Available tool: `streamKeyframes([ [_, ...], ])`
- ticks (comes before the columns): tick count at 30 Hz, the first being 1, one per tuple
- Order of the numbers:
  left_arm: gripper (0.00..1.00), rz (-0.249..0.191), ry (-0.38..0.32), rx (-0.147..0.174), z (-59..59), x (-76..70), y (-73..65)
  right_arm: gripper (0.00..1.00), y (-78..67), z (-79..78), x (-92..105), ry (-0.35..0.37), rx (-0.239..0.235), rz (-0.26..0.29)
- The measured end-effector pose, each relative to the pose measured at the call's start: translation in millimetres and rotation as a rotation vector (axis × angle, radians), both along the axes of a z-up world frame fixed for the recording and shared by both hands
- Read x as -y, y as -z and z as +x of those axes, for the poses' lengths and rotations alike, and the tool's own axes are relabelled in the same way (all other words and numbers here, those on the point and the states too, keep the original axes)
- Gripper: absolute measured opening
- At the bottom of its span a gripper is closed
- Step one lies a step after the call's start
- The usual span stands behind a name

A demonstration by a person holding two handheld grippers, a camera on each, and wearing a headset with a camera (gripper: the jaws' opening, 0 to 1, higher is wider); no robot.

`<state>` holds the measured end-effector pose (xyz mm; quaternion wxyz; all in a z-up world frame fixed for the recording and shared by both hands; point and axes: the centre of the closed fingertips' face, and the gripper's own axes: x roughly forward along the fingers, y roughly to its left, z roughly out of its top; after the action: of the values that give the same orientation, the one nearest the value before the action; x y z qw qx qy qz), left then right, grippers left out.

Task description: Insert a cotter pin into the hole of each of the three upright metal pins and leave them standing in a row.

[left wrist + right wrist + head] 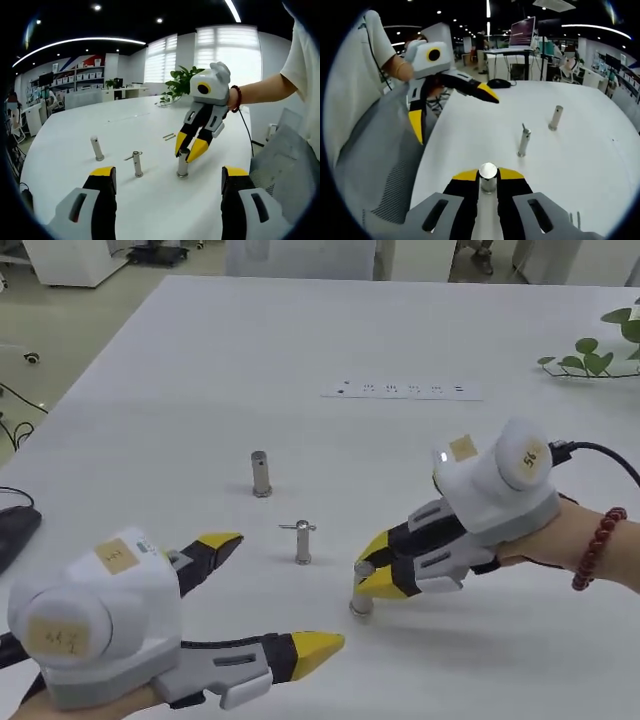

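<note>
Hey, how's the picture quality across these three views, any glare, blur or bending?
Head view: even light, sharp, soft shadow under the right gripper. Left gripper view: fisheye bends the table edge, window blinds glare white. Right gripper view: the pin between its fingers shines bright on top.

The far pin, middle pin and near pin are smooth bare grey metal with a dull satin sheen; the tabletop is white, smooth and matt; the left gripper and right gripper have matt white and grey plastic shells, black jaws with smooth yellow plastic tips, and tan paper labels; a bracelet has glossy red beads.
</note>
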<state>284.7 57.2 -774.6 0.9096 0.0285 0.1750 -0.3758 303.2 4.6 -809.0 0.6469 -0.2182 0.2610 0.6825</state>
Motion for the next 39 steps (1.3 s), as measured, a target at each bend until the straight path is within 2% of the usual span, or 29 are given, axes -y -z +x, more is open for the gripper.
streamKeyframes([
  [17, 0.86, 0.014, 0.035, 0.0, -5.4, 4.8, 2.2, 0.14, 9.4, -9.2, 9.4, -0.043, -0.005, -0.002],
  [27, 0.86, 0.003, 0.037, -0.004, -5.9, 5.4, 2.8, 0.14, 8.9, -6.8, 10.8, -0.06, 0.02, 0.002],
  [39, 0.86, 0.0, 0.038, -0.01, -7.0, 6.1, 3.8, 0.14, 9.6, -7.4, 10.9, -0.074, 0.007, 0.006],
])
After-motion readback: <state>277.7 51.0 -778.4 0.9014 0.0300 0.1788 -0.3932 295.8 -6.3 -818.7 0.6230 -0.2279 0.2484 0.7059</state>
